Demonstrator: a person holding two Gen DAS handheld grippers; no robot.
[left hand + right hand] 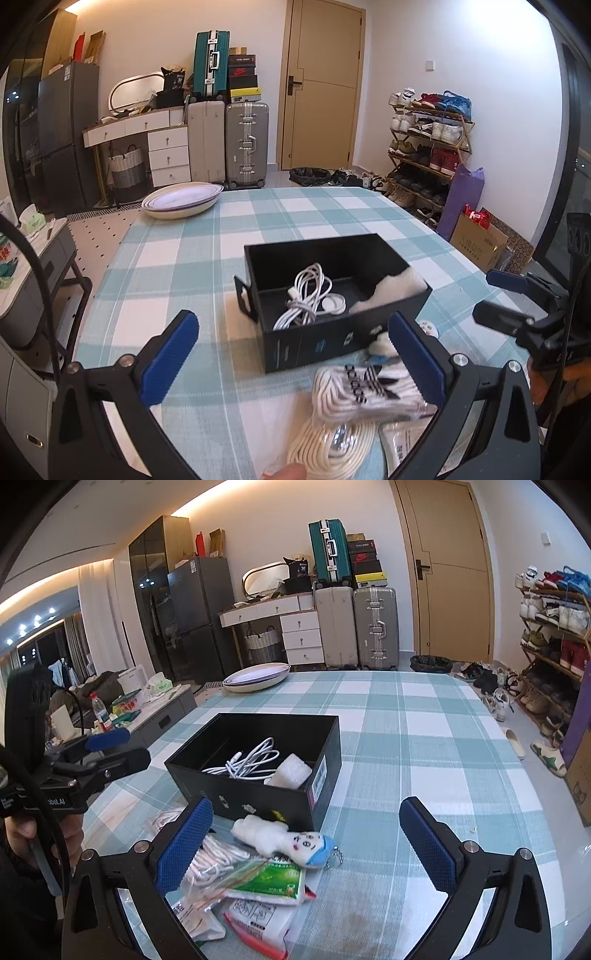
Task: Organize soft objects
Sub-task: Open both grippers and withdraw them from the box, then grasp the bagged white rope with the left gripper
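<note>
A black box (pixel 321 347) stands open on the checked tablecloth. Inside it lie a white cable (pixel 310 299) and a white foam piece (pixel 391 291). My left gripper (pixel 291 328) is open just in front of the box, with nothing between its fingers. White socks with a black logo (pixel 362 387) and a bagged white rope coil (pixel 332 443) lie below it. My right gripper (pixel 306 812) is open too, nothing in it, above a white plush doll with a blue cap (pixel 284 840) and a green packet (pixel 273 880) by the box (pixel 240 797).
Stacked plates (pixel 181 201) sit at the table's far left corner. A low side table (pixel 162 709) with clutter stands left of the table. Suitcases (pixel 245 144) and a shoe rack (pixel 428 144) line the far wall. A person's hand (pixel 22 830) holds the left gripper.
</note>
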